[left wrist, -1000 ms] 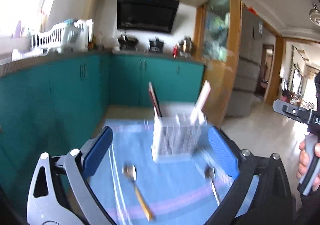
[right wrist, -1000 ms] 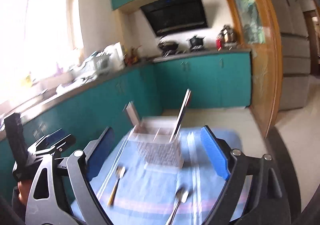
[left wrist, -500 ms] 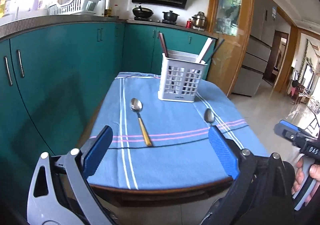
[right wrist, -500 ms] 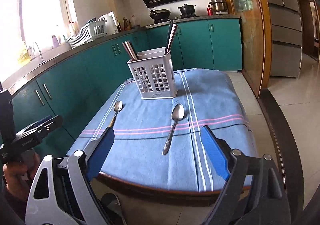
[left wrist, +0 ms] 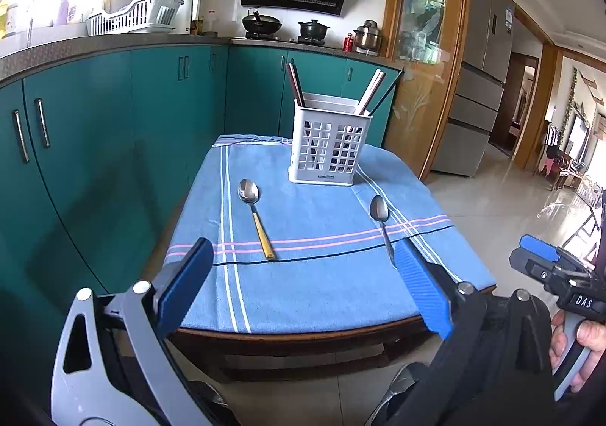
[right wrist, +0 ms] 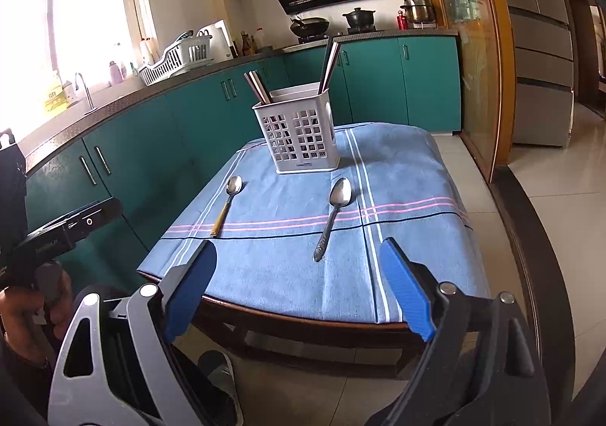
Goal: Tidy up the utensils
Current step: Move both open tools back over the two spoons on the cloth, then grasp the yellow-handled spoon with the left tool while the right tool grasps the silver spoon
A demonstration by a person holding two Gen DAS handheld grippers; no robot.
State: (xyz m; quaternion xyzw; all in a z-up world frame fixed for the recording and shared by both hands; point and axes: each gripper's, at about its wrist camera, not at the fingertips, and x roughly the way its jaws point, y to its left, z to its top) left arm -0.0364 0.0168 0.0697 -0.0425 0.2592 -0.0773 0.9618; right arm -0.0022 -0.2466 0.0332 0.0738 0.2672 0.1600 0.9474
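Note:
A white slotted utensil caddy [left wrist: 327,145] [right wrist: 301,136] stands at the far end of a small table under a blue striped cloth [left wrist: 325,270] [right wrist: 413,176]; chopsticks lean inside it. On the cloth lie two spoons: one with a gold handle [left wrist: 254,216] [right wrist: 226,202] on the left, one all steel [left wrist: 381,223] [right wrist: 333,216] on the right. My left gripper [left wrist: 303,284] hangs open before the table's near edge, nothing between its blue pads. My right gripper [right wrist: 297,280] is open too, short of the near edge, in line with the steel spoon.
Teal cabinets [left wrist: 113,115] with a counter, sink and dish rack [right wrist: 176,58] run along the left. A stove with pots [right wrist: 308,26] is at the back, a wooden glass-door frame [right wrist: 484,58] and tiled floor to the right. A hand [left wrist: 579,346] holds the other gripper's handle.
Both grippers pulled back from above the table and sank; the table's near edge and the floor below now show. Over the last half second they barely shifted. Jaws stayed open.

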